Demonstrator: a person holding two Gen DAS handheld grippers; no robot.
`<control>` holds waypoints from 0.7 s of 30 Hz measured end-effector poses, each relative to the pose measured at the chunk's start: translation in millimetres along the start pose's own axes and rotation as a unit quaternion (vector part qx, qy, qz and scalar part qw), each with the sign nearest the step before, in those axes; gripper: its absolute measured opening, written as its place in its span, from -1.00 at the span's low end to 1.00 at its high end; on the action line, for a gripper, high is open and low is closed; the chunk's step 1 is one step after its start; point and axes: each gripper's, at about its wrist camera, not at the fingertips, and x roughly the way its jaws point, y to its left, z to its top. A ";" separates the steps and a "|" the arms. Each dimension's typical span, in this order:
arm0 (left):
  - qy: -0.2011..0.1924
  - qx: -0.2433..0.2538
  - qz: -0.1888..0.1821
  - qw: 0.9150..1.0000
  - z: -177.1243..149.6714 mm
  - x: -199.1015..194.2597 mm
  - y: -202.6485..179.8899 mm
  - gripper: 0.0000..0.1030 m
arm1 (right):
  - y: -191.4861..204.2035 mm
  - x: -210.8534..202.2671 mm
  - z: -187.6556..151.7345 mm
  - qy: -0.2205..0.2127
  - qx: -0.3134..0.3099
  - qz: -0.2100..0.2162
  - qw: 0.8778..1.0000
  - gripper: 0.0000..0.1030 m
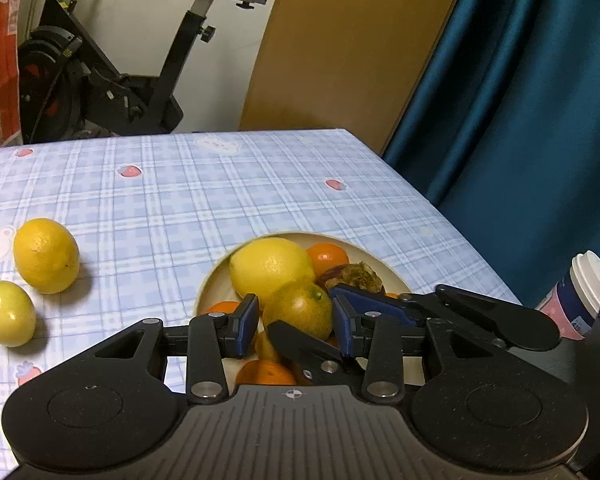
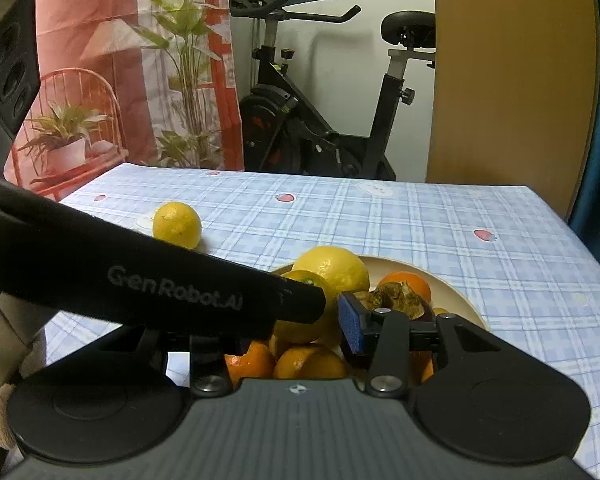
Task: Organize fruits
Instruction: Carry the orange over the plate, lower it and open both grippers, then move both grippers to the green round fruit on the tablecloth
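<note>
Left gripper [image 1: 294, 320]: I see my pads part-open around the green-tinged citrus [image 1: 300, 310]; contact unclear.
Right gripper [image 2: 300, 320]: half hidden; can't tell.
Plate [image 1: 210, 280]: heaped with fruit.
Beyond: two lemons [image 1: 46, 255] on tablecloth [image 1: 220, 192].

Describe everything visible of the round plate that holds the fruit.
The plate is round, cream-coloured and shallow with a low raised rim, looking like smooth plastic or ceramic. It lies flat on the blue checked tablecloth, near the table's right edge. It is heaped with a large lemon, oranges and a dark, dried-looking fruit. Both tools hide its near side.
</note>
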 end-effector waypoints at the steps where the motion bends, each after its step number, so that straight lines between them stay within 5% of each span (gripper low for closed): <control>1: -0.002 -0.003 0.001 1.000 0.6 -1.6 2.0 -0.15 | 0.0 -0.5 0.1 -0.001 -0.001 -0.001 1.000 -0.09; 21: -0.069 -0.057 0.081 0.993 28.2 -67.5 100.5 -0.12 | 17.8 -2.3 16.8 -0.027 -0.018 0.033 0.999 -0.08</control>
